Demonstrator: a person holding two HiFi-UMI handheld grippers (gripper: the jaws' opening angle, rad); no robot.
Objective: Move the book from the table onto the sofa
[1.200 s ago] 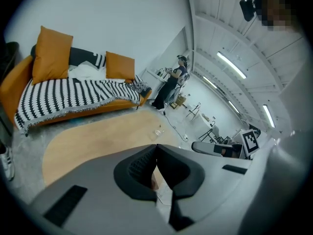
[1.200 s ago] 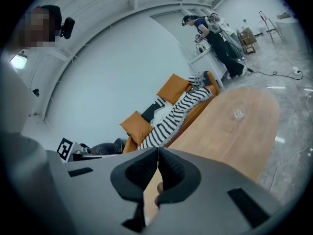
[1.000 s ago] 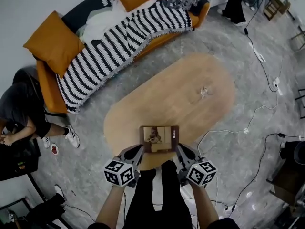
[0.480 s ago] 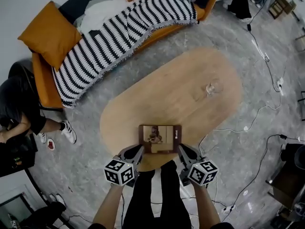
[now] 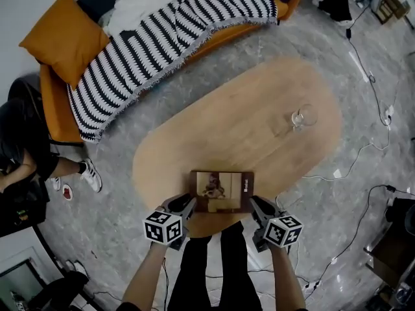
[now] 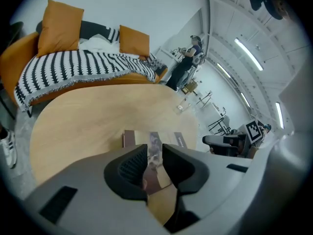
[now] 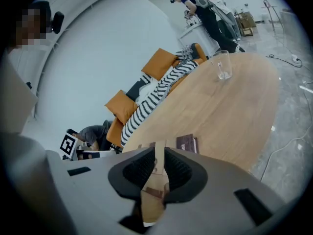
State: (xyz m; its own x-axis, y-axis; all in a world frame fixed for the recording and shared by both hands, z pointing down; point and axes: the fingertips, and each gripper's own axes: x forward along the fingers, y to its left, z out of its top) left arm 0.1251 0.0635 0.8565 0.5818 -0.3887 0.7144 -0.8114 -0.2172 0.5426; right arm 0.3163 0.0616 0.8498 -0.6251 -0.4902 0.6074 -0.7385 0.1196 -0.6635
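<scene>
- Nearest you: the left hand-held gripper (image 5: 187,203) and the right hand-held gripper (image 5: 257,205) sit at the desk's near edge, one at each near corner of the book (image 5: 222,191).
- Left jaws: spread with a clear gap and opening. The book's cover shows through the gap, and no pad presses on it.
- Right jaws: a narrower gap, also opening. The cover again shows through, and nothing is pinched.
- Book: lies flat, cover up, at the near end of the desk (image 5: 240,128), not lifted.
- Step in hand, as judged: you are setting up a two-sided grasp, and the carry has not begun.
- Next move calls for: bring each pair of jaws over a side edge of the book, close both evenly, then lift it level.
- Farther: a glass (image 5: 299,118) stands near the desk's far right edge, well apart from the book.
- Farthest: the sofa (image 5: 55,109) lies beyond the desk's far left edge, draped with a striped blanket (image 5: 162,37).
- Head view only: shows both hand-held grippers flanking the book, and the whole way to the sofa.
- Gripper views only: show the gaps between the jaws, which the marker cubes hide from above.
</scene>
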